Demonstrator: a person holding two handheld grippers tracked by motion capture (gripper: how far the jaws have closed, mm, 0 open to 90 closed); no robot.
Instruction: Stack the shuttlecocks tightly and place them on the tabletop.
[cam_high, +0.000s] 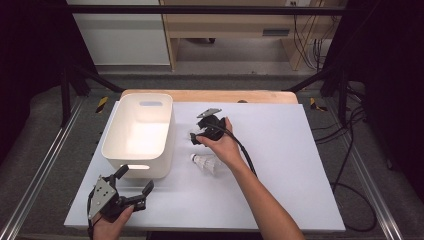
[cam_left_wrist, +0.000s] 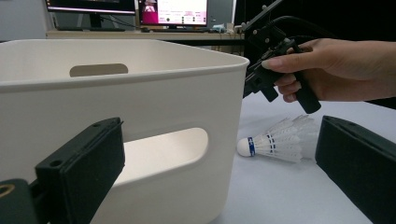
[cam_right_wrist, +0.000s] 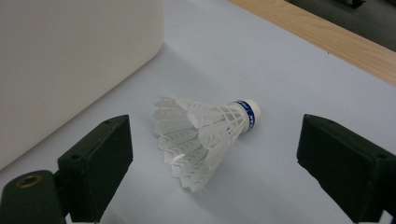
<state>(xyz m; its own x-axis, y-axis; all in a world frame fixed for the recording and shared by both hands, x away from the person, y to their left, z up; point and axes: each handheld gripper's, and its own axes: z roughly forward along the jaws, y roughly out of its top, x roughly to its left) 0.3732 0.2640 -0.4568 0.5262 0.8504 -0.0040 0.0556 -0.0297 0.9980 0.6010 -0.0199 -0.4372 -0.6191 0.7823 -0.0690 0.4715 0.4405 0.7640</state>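
A white feathered shuttlecock with a blue band lies on its side on the white sheet, close to the white bin. My right gripper stands open with one jaw on each side of it, touching nothing. In the high view this gripper is just right of the bin. A second shuttlecock lies nearer the person, below the right hand; it is also in the left gripper view. My left gripper is open and empty at the bin's near wall.
The white sheet covers a wooden table whose far edge is bare. The bin looks empty inside. Black cable trails from the right gripper along the forearm. Metal rails and cables run beside the table.
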